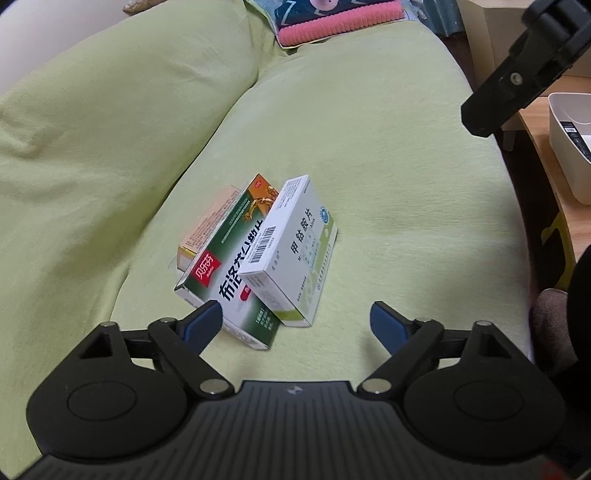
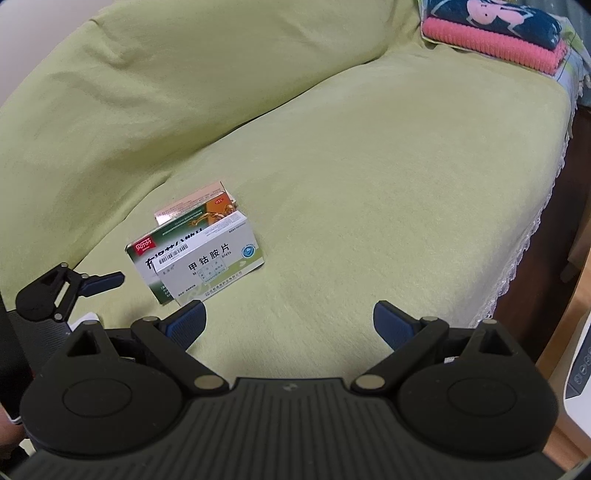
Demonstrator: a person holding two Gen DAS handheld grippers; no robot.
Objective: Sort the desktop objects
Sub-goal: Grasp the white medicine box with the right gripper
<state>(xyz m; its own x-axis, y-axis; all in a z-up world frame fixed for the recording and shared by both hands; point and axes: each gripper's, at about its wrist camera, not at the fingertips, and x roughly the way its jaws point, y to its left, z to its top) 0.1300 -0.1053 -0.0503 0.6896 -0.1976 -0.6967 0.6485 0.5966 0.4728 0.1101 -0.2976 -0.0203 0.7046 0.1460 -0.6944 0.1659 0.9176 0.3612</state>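
Left hand-held gripper (image 1: 297,325) spread wide, empty, just short of three stacked medicine boxes on a green sofa cover (image 1: 388,155): white box (image 1: 291,251) atop green box (image 1: 229,273), beige box (image 1: 210,221) beneath. Right hand-held gripper (image 2: 290,319) likewise wide, empty, near the pile. Folded pink towel (image 1: 336,18) farther back; white bin (image 1: 569,147) on wooden table (image 1: 543,147) at right.
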